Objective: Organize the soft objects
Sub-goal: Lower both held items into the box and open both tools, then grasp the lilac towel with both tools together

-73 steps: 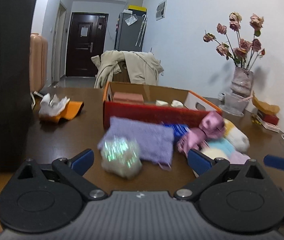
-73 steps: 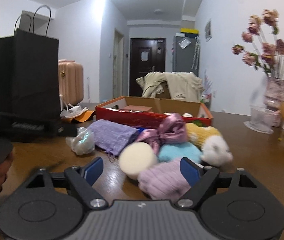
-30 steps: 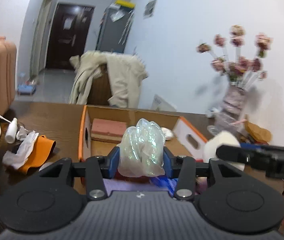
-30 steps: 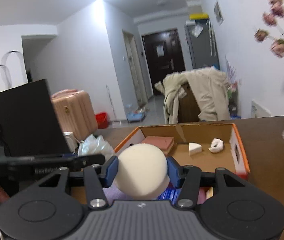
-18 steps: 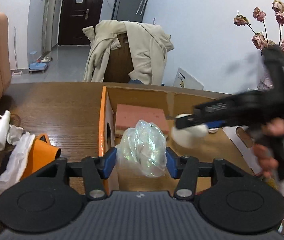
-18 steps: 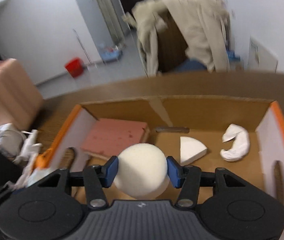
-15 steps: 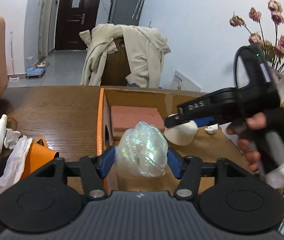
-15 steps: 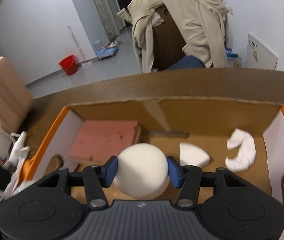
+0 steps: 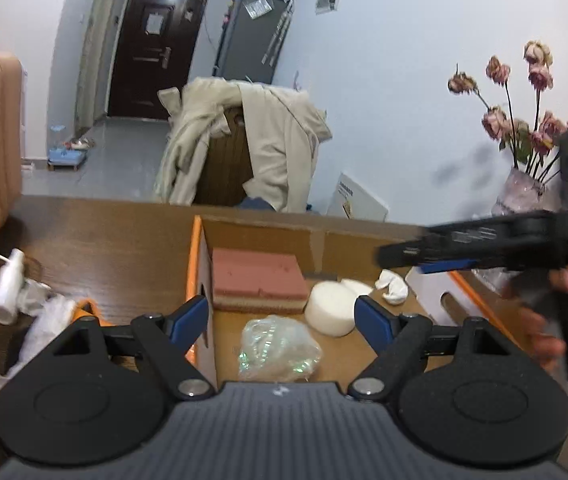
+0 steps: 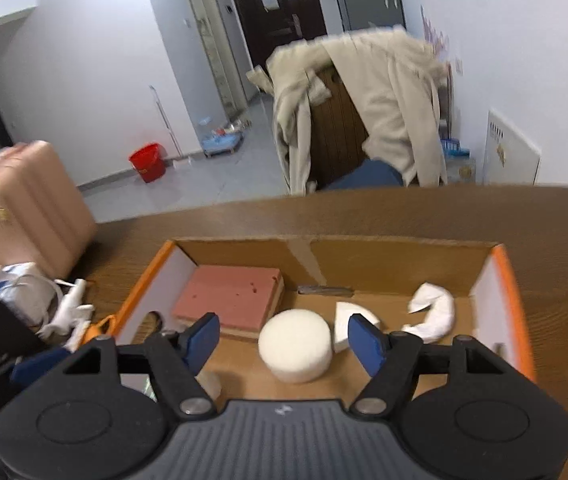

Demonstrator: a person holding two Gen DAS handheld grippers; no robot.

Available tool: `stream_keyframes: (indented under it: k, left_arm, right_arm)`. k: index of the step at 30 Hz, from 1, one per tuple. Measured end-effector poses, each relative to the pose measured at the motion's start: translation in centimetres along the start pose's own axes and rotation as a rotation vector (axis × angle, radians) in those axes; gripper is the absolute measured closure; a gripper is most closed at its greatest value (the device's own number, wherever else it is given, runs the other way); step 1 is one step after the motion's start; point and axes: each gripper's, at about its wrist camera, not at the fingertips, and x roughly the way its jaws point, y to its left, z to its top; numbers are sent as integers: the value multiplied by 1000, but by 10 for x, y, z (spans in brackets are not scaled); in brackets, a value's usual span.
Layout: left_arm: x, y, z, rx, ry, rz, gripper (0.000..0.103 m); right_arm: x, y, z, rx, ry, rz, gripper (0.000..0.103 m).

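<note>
An open cardboard box (image 9: pixel 197 264) with orange edges stands on the brown table; it also shows in the right wrist view (image 10: pixel 504 280). On its floor lie a crinkled iridescent plastic ball (image 9: pixel 279 348), a white round sponge (image 9: pixel 330 312) (image 10: pixel 295 345), a pink sponge block (image 9: pixel 257 280) (image 10: pixel 229 296), a white wedge (image 10: pixel 354 318) and a white scrap (image 10: pixel 434 312). My left gripper (image 9: pixel 281 320) is open and empty above the plastic ball. My right gripper (image 10: pixel 284 338) is open and empty above the round sponge; it also shows in the left wrist view (image 9: pixel 436 258).
White tissue, an orange item and a small white bottle (image 9: pixel 7 288) lie on the table left of the box. A vase of dried roses (image 9: pixel 524 196) stands at the right. A pink suitcase (image 10: pixel 23 216) and a coat-draped chair (image 10: pixel 364 120) stand beyond the table.
Both grippers opened. The plastic ball dropped from my left gripper and the round sponge from my right onto the box floor. Both grippers have lifted back a little.
</note>
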Motion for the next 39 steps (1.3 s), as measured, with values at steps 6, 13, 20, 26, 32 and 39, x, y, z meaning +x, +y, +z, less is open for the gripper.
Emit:
stream_keyframes:
  k: [6,13,20,26,32,39]
  left_arm:
    - [-71,-24,7,36,-106,9,14]
    - [-148,-53,-38,47,-191,20,7]
    - [-209,-79,-125,88,-277,-24,1]
    - [-219,-88,-198,104,-168,-52,1]
    - [-200,-110,-204,133,-106,-73,1]
    - [-164,-139,-202,103,12,-137,1]
  right_arm:
    - [-95,2,-17,-49,-103,14,27]
    - [-190,9,-91,-117,-225,51,19]
    - [-242,26,-208,-248,-368,15,17]
    - [-245,18,-300,-185,-291,37,17]
    - [-244,-1,-323,-122,-242,-24,18]
    - [-234,-29,-316,-59,-247,-77,21]
